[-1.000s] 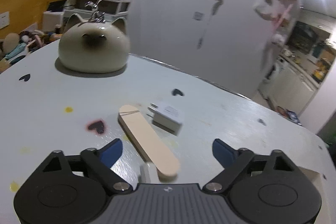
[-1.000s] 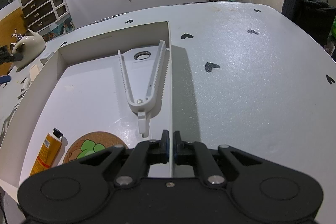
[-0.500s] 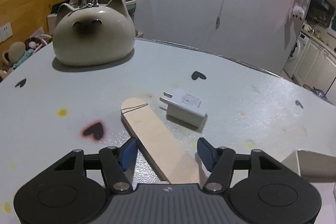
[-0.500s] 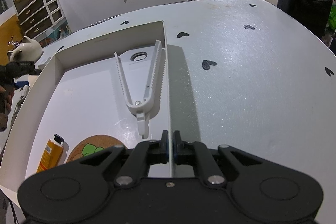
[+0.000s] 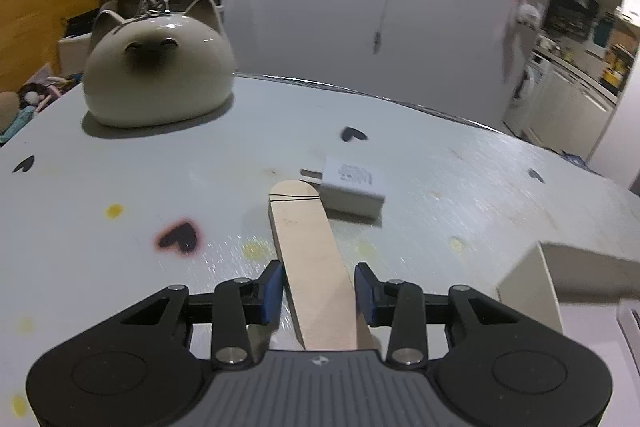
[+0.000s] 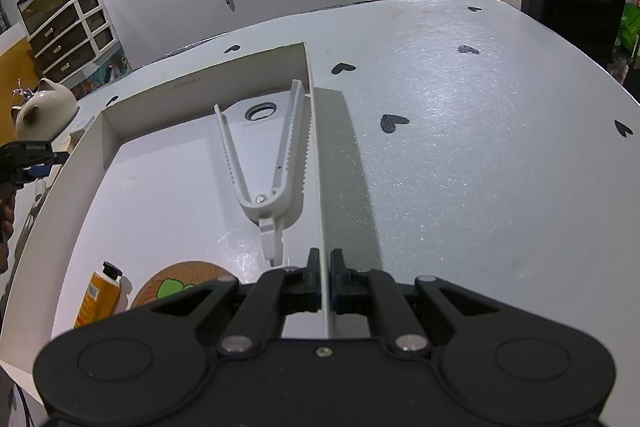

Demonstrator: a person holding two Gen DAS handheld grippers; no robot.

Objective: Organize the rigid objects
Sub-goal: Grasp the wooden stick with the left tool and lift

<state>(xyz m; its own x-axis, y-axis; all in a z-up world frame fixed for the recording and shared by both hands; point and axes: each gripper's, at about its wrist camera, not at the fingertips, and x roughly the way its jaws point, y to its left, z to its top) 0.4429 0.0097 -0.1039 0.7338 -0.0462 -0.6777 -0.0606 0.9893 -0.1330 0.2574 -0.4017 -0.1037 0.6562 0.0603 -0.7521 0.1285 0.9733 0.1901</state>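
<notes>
One wooden stick (image 5: pixel 310 259), one white charger (image 5: pixel 352 187) and one cat-shaped pot (image 5: pixel 158 75) are sitting on the desk (image 5: pixel 120 171) in the left view, while one white box (image 6: pixel 200 87) in the right view is holding one pair of white tongs (image 6: pixel 272 163), one yellow tube (image 6: pixel 98 297) and one cork coaster (image 6: pixel 176 287). The left hand-held gripper (image 5: pixel 316 293) is closing around the near end of the stick, which is lying between its blue pads (image 5: pixel 272 291); the left pad is looking just short of the wood, though blur is making contact hard to judge. The stick's far end is resting just beside the charger, nearly touching it. The right hand-held gripper (image 6: pixel 324 281) is pinching the box's thin right wall between nearly shut fingers. A corner of the box is showing close at the right of the left view, and the pot is standing well beyond the stick.
</notes>
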